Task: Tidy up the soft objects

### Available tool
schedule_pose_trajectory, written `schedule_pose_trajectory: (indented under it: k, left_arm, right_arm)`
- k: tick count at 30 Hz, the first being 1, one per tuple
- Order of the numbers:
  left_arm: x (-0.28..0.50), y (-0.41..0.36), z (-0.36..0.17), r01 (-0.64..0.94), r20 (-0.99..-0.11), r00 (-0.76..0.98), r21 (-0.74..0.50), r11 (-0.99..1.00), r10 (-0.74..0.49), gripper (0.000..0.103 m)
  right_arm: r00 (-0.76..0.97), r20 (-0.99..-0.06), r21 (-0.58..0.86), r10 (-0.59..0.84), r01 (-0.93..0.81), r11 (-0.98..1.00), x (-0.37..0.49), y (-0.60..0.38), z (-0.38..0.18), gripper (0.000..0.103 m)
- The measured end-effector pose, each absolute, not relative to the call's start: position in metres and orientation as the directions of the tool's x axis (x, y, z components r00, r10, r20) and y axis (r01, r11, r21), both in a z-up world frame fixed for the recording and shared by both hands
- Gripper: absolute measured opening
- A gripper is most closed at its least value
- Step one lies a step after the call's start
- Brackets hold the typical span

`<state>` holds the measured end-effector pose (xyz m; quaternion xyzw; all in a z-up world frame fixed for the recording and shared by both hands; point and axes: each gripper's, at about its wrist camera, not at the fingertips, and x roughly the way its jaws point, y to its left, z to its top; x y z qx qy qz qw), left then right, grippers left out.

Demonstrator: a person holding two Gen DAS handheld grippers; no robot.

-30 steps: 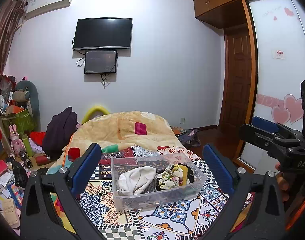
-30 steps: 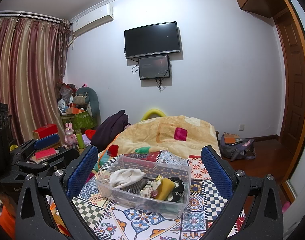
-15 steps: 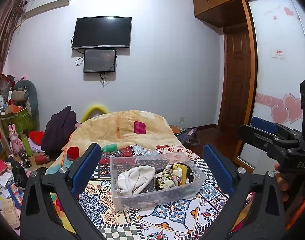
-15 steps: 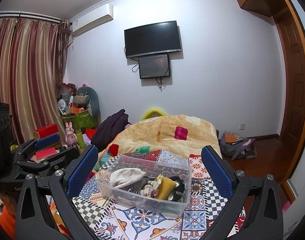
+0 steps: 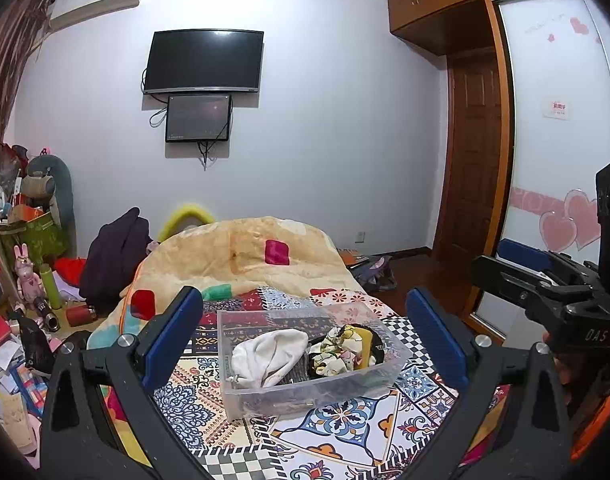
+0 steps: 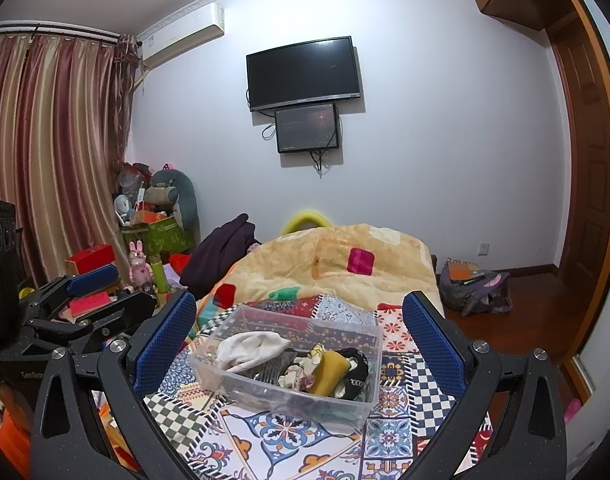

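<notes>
Patterned bedding [image 5: 345,436] lies under your clear plastic bin [image 5: 305,392], which sits near the bed's foot with a rumpled yellow quilt [image 5: 245,256] behind it. Inside the bin, from left to right, you have a white cloth [image 5: 269,354], a floral scrunched piece [image 5: 337,350], a yellow item [image 6: 329,372] and something black [image 6: 355,360] against the right wall. Bare patchwork surrounds the bin on all sides. Your left gripper [image 5: 305,336] is spread wide, holding nothing, with the bin framed between its blue pads [image 5: 169,332]. Your right gripper [image 6: 299,334] is spread just as wide and empty, apart from the bin.
</notes>
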<state>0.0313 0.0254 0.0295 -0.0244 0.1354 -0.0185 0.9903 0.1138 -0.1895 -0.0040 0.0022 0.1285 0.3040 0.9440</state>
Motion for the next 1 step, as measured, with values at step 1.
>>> schedule_pose_trajectory:
  k: [1]
  left_arm:
    - [0.0315,0.0254,0.0294,0.029,-0.268,0.963,-0.050,0.998,-0.042,0.103]
  right_arm:
    - [0.782,-0.243,0.083,0.574,-0.573,0.815,0.1144,-0.1896,-0.0052,0.103]
